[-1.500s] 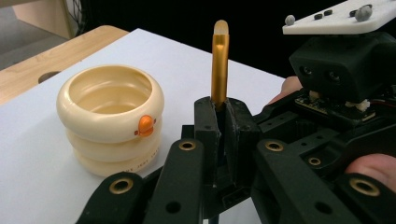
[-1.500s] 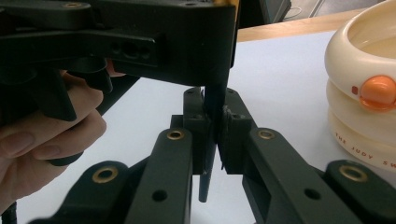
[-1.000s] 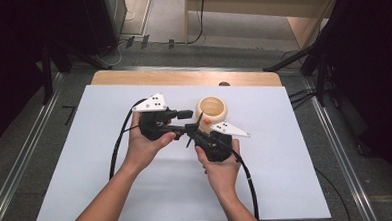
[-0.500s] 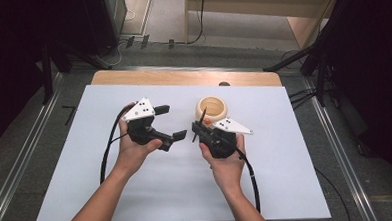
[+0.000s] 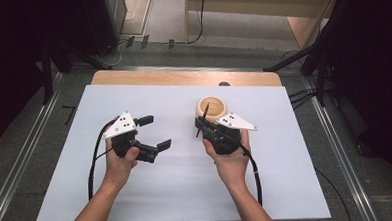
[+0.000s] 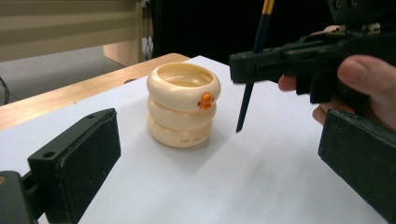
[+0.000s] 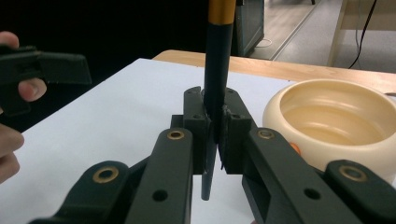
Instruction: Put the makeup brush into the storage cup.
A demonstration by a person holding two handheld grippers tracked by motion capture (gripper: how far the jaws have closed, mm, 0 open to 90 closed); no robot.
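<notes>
Table (image 5: 77, 195): white sheet laid over a wooden top, wood edge exposed at the far side; both forearms are seen entering from the near edge in the high view.

Left gripper (image 5: 154, 132): held in the left hand (image 5: 120, 161) over the table's left-centre, jaws pointed toward the right. Jaws are spread wide, w/ nothing between them and nothing touched. In the left gripper view its two black pads are seen at the far left and far right edges, well apart, w/ bare white sheet between.

Right gripper (image 5: 202, 124): held in the right hand (image 5: 231, 161) at table centre, just beside the near side of the pen holder. Jaws are closed tight on a pencil; in the right gripper view the pads are pressed against the shaft from both sides.

Pen holder (image 6: 183, 105): cream, shaped as stacked rings, w/ a small orange mark on the front; stood upright on the sheet, toward the far side, mouth open.

Pencil (image 7: 215, 74): dark shaft w/ an orange-yellow band near the top; held nearly upright, tip down, clear of the sheet in the left gripper view, beside the holder and outside it.
</notes>
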